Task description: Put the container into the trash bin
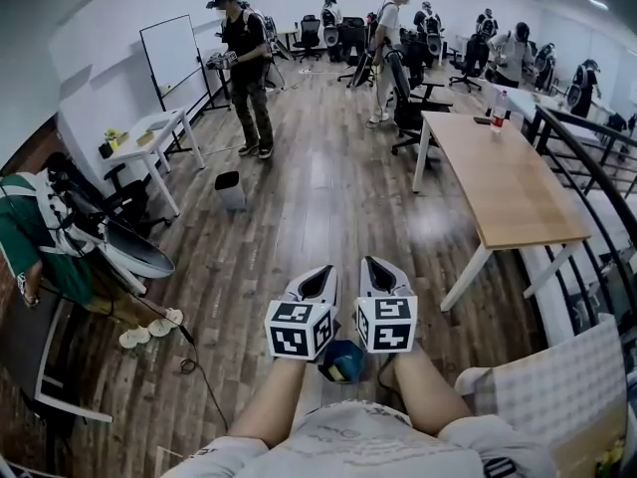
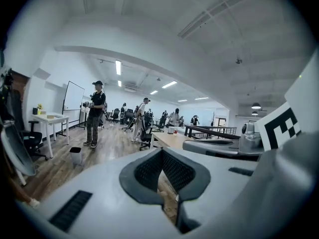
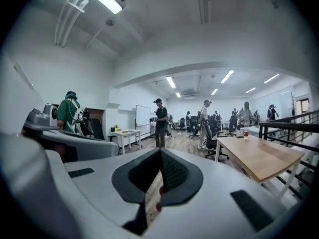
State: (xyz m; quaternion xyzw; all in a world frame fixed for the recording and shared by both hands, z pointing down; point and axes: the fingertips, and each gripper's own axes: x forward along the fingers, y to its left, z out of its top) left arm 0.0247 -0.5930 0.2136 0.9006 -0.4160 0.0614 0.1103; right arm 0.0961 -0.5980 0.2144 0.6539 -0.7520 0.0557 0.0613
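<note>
A small grey trash bin [image 1: 230,189] with a dark top stands on the wood floor, ahead and to the left; it also shows in the left gripper view as the bin [image 2: 76,155]. No container is between either pair of jaws. A small bottle [image 1: 498,108] with a red band stands at the far end of the long wooden table. My left gripper [image 1: 320,273] and right gripper [image 1: 376,265] are held side by side in front of me, pointing nearly level. The left gripper [image 2: 162,151] is shut and empty. The right gripper [image 3: 160,151] is shut and empty too.
A long wooden table [image 1: 508,182] stands to the right beside a dark railing [image 1: 587,167]. A white desk [image 1: 149,142] and a whiteboard [image 1: 171,53] are at the left. A person [image 1: 247,68] stands beyond the bin, with several others and office chairs at the back. A blue-green object [image 1: 344,362] lies below my grippers.
</note>
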